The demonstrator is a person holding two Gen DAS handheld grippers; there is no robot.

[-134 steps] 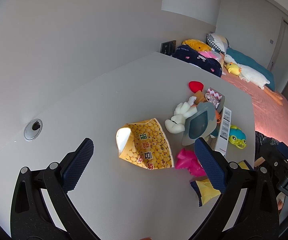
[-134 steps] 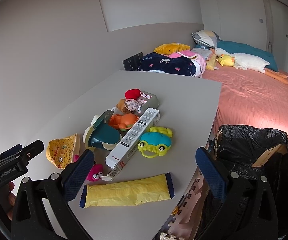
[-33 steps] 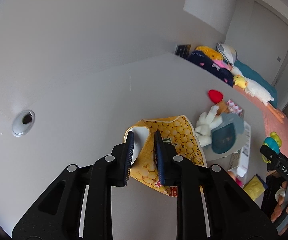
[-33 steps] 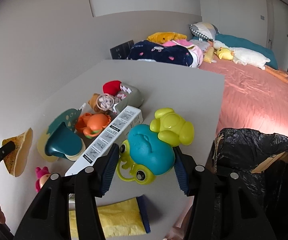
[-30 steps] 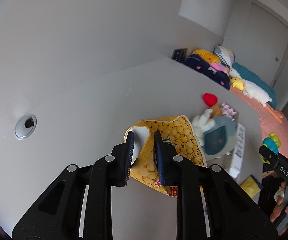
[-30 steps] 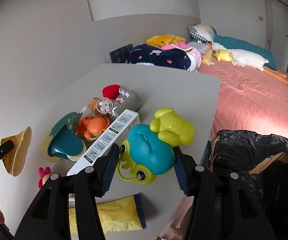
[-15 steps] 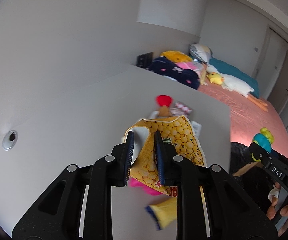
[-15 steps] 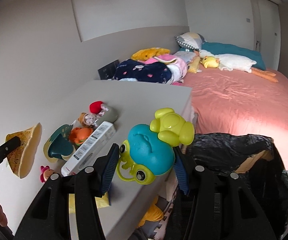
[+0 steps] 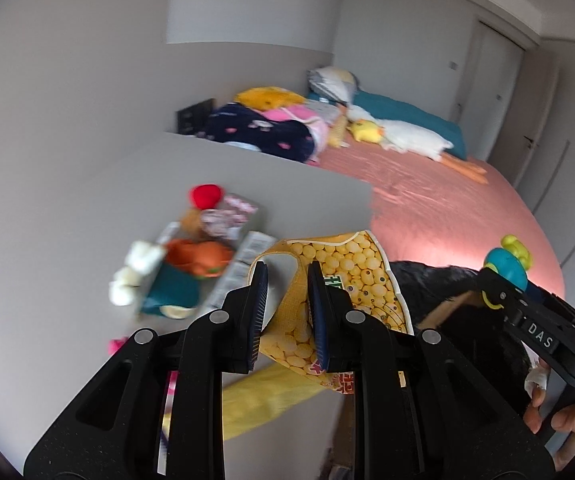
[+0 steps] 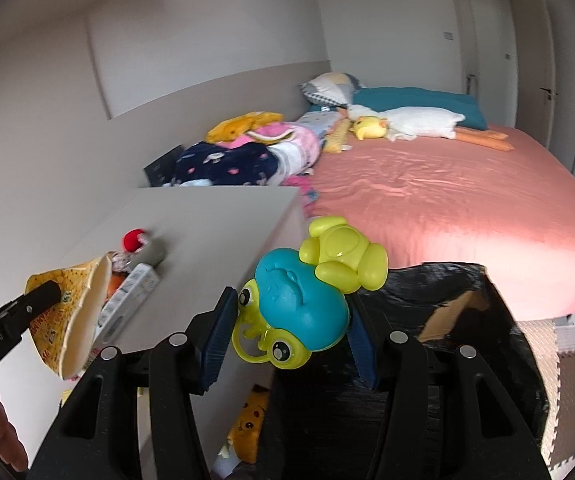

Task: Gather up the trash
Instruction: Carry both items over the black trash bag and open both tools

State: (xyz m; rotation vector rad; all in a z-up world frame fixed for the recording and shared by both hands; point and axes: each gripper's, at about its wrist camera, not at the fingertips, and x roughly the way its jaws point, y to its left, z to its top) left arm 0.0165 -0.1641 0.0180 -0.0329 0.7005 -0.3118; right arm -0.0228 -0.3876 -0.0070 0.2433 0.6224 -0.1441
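Now the left gripper (image 9: 283, 300) has its jaws closed almost fully on the upper edge of a yellow snack bag (image 9: 343, 280) printed with small round balls. One side of the open mouth of the bag is pinched between the pads, and the rest hangs beyond and below the jaws, over the counter (image 9: 247, 176) near its edge on the side of the bed. In the right wrist view the same bag (image 10: 71, 320) is seen from the side, lifted clear of the counter surface.

The right gripper (image 10: 291, 332) has its jaws partly open and pressed on both sides of a blue and green frog toy (image 10: 303, 300). The blue body sits between the two pads and the green part stands out above and ahead of them. The toy is held over the black trash bag (image 10: 467, 340), which stands beside the counter edge, between the counter and the pink bed (image 10: 447, 200).

More toys and a white box (image 9: 243, 268) lie on the counter; they are blurred.
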